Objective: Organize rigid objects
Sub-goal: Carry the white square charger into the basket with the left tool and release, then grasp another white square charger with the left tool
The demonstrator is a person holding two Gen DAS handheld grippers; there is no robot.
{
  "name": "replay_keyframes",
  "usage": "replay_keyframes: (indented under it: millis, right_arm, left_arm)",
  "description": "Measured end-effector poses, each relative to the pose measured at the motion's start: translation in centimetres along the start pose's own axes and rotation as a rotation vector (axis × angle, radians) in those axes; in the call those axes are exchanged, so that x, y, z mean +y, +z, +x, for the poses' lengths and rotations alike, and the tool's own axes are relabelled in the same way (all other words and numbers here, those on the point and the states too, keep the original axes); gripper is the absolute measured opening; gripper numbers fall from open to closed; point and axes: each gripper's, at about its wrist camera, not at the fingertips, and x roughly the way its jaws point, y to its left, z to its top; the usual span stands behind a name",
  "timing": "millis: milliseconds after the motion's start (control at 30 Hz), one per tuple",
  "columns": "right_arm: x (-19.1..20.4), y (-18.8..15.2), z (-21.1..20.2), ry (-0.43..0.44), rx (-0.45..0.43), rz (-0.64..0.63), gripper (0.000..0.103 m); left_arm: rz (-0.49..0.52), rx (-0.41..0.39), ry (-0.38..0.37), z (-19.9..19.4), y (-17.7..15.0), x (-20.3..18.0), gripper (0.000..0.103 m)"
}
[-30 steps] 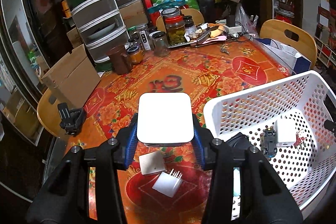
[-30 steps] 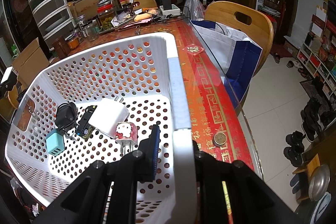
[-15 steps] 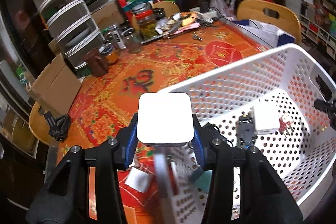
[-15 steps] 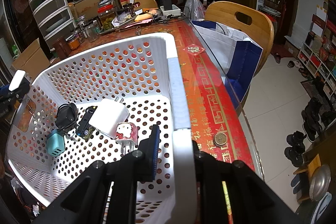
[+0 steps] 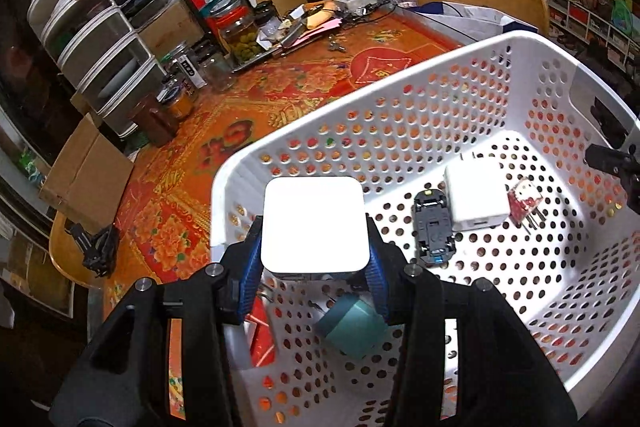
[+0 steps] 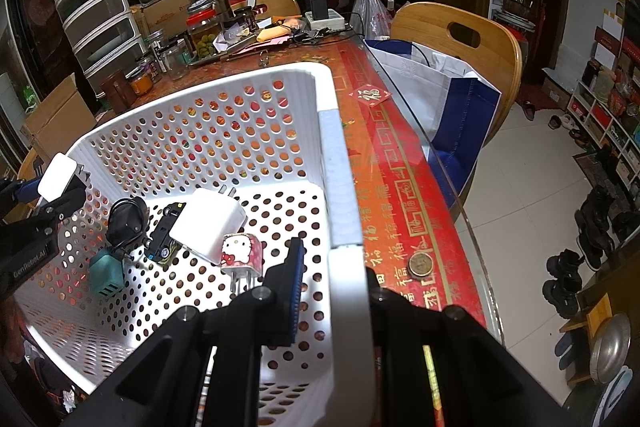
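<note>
Left gripper (image 5: 315, 257) is clenched on a white square charger (image 5: 314, 225), blue pads pressing its two opposite sides, flat face turned up toward the cam. The side grip leaves the underside free, so it can likely be let go w/o snagging. The right view shows the same charger (image 6: 59, 177) held above the basket's left wall, not yet set down.

Right gripper (image 6: 332, 291) is clamped on the rim of the white perforated basket (image 5: 420, 67), one pad inside the wall, the other finger outside. Probably there to steady the basket while the other hand loads it, since a light plastic basket would slide on the tablecloth.

Already inside, lying on the floor of the basket: a larger white plug adapter (image 6: 208, 223), a pink-and-white cartoon charger (image 6: 242, 254) w/ prongs pointing toward the cam, a small black toy car (image 5: 433, 227) touching the white adapter, a teal charger (image 6: 105, 274) and a black coiled item (image 6: 126, 219) beside it. They sit clustered toward the middle-left of the floor as the right view shows it; the right side is bare, so there's room for one more.

Judging by this, the step in hand is the drop: charger is over the basket interior, next is lowering & opening the jaws.

Around the basket: red-orange patterned tablecloth (image 5: 256, 107), jars (image 5: 240, 31) & clutter at the far end, a wooden chair (image 6: 460, 39) beyond, a coin (image 6: 420, 264) on the table edge just right of the basket.
</note>
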Motion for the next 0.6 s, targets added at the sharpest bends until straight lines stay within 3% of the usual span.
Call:
replay_keyframes:
  millis: [67, 133, 200, 333, 433, 500, 600]
  right_arm:
    - [0.1, 0.1, 0.0, 0.0, 0.001, -0.001, 0.016]
    - [0.2, 0.1, 0.0, 0.0, 0.001, -0.001, 0.016]
    - [0.2, 0.1, 0.0, 0.001, 0.001, -0.002, 0.016]
    - [0.2, 0.1, 0.1, 0.0, 0.002, -0.001, 0.016]
    - [0.3, 0.2, 0.1, 0.001, 0.001, -0.002, 0.016]
    - [0.4, 0.2, 0.1, 0.002, 0.001, -0.001, 0.016]
    - [0.4, 0.2, 0.2, 0.003, 0.0, 0.0, 0.016]
  left_arm:
    - [0.0, -0.014, -0.026, -0.4, -0.1, 0.2, 0.047]
    - [-0.006, -0.043, -0.038, -1.0, -0.1, 0.6, 0.082]
    - [-0.033, -0.098, -0.03, -2.2, -0.6, 1.8, 0.093]
    - [-0.159, -0.172, -0.076, -5.1, -2.4, 7.3, 0.094]
    - [-0.286, -0.213, -0.002, -6.1, -4.4, 13.5, 0.103]
    - [-0.364, -0.169, 0.045, -4.3, -5.9, 17.9, 0.103]
    - [-0.413, -0.025, 0.022, 0.7, -8.1, 21.3, 0.103]
